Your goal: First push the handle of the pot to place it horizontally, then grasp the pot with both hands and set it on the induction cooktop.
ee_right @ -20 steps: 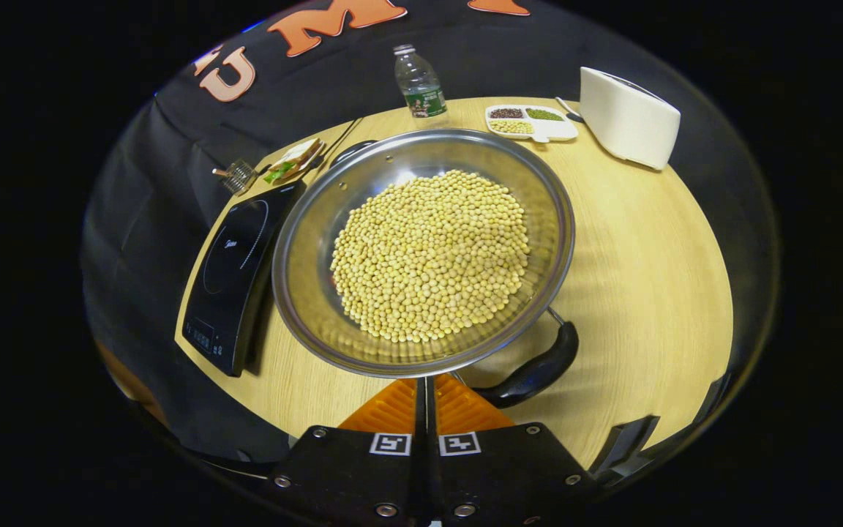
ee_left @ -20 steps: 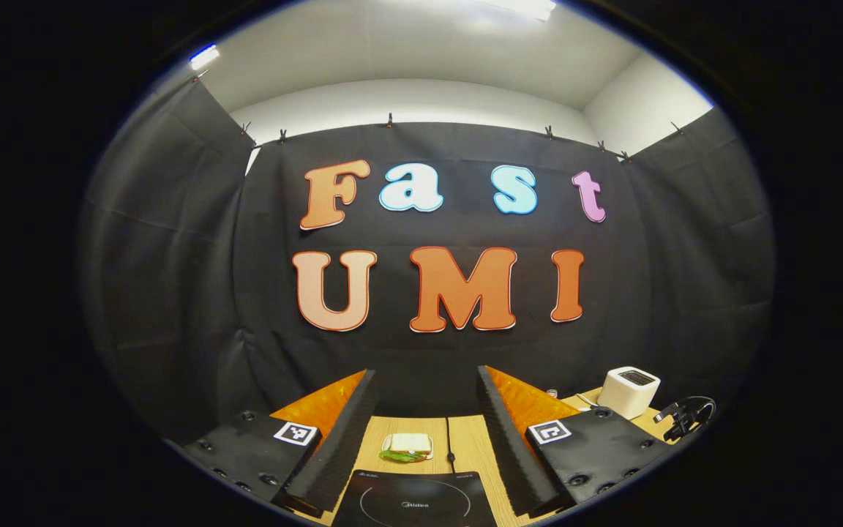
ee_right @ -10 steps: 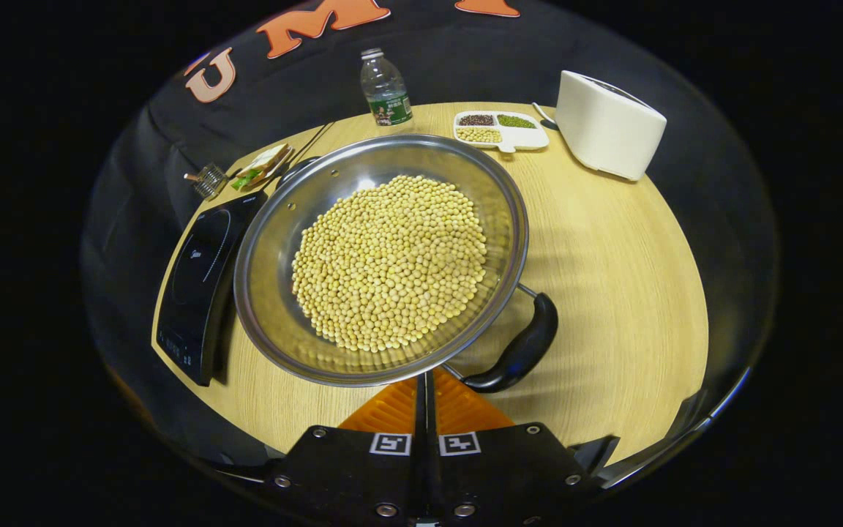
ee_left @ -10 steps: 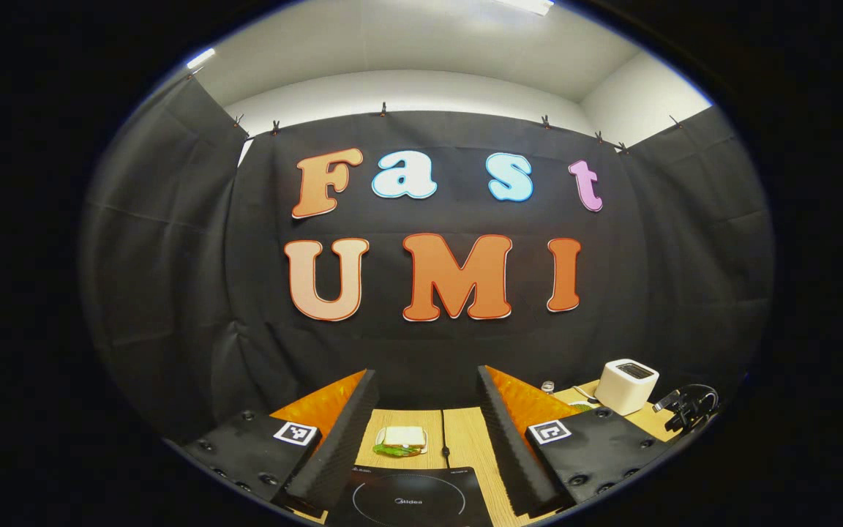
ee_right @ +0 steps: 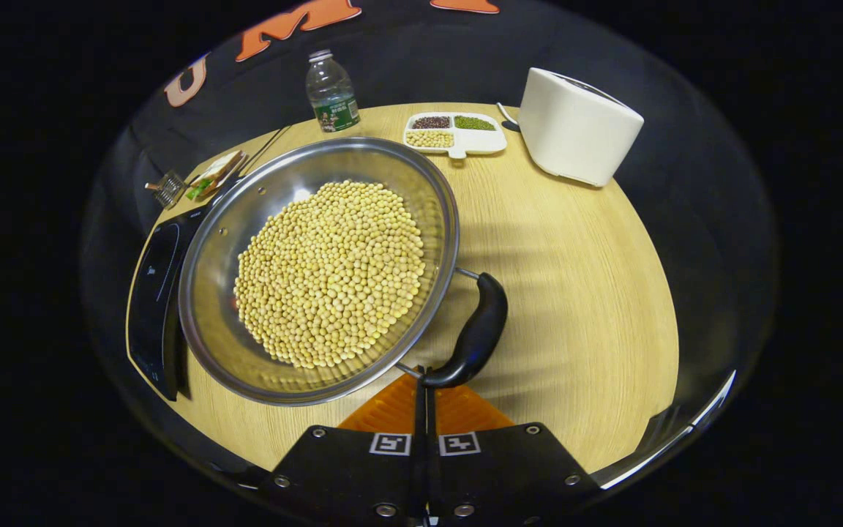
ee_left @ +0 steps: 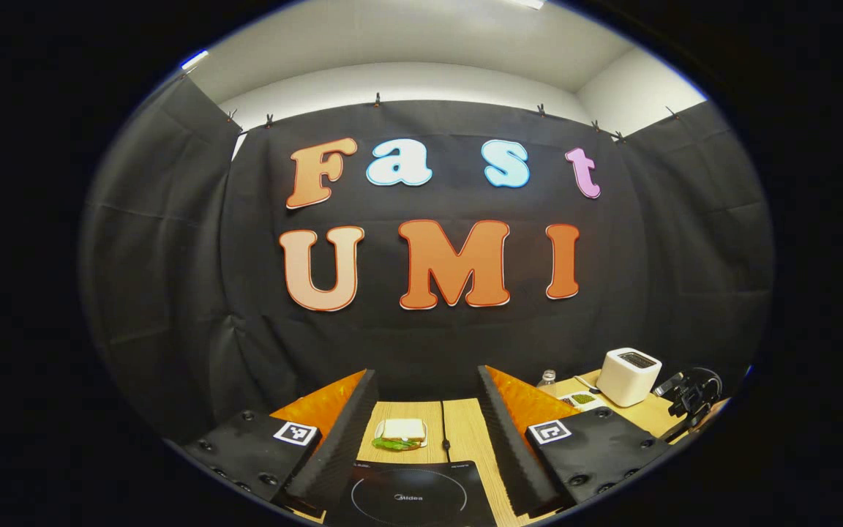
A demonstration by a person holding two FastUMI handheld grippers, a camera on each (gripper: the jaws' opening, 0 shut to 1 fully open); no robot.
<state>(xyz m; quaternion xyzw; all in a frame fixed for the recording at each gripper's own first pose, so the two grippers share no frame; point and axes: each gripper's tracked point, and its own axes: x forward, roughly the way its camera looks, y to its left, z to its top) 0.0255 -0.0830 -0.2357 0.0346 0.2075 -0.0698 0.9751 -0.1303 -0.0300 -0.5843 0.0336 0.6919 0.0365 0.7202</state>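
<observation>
A steel pot full of yellow beans stands on the wooden table, its left side next to the black induction cooktop. Its black handle curves along the pot's right side, the lower end right at my right gripper, which is shut with nothing between its fingers. My left gripper is open and empty, held level toward the back wall above the cooktop.
At the back of the table stand a white appliance, a divided tray of beans and a water bottle. A sandwich lies behind the cooktop. Bare tabletop lies right of the pot.
The pot's handle has swung from the right toward my shut right gripper's tips, and the pot sits further left in that view. The left gripper has tipped down slightly, showing more cooktop.
</observation>
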